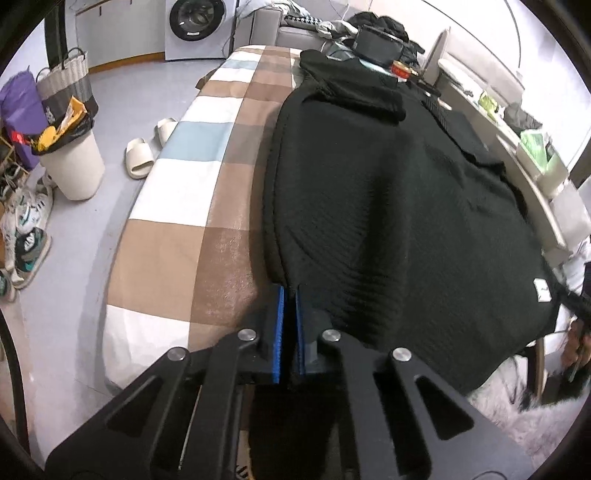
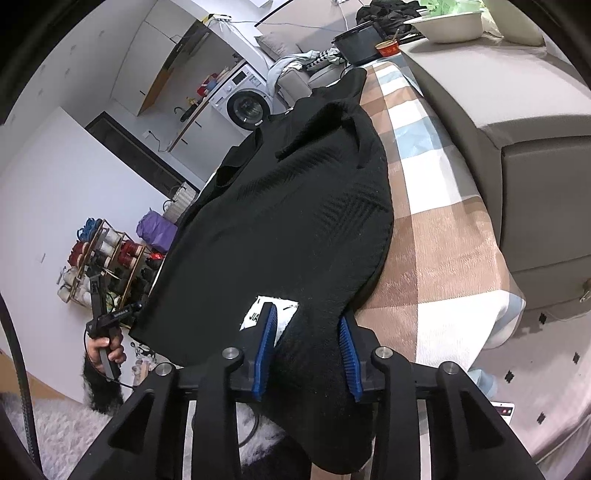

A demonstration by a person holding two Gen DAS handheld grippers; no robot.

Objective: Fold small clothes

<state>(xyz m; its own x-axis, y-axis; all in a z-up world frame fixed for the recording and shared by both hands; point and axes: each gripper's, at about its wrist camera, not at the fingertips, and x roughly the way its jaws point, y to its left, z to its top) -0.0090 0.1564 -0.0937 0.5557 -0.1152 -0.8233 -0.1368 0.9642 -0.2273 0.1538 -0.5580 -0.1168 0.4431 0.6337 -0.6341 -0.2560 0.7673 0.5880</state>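
Left gripper [image 1: 289, 295] clenched on the near hem of the black garment [image 1: 388, 192], which lies spread lengthwise on the checked blanket [image 1: 192, 192]; right gripper [image 2: 308, 317] grasping the bunched opposite hem corner, presumably to lift both for a fold.

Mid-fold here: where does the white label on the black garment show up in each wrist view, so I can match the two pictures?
Left wrist view: the small white label sits at the lower right edge of the black ribbed knit garment, far from the fingers.
Right wrist view: the white label lies low and centre, partly behind the left-hand blue finger pad.
Shared landmark: the white front-loading washing machine, beyond the checked blanket.
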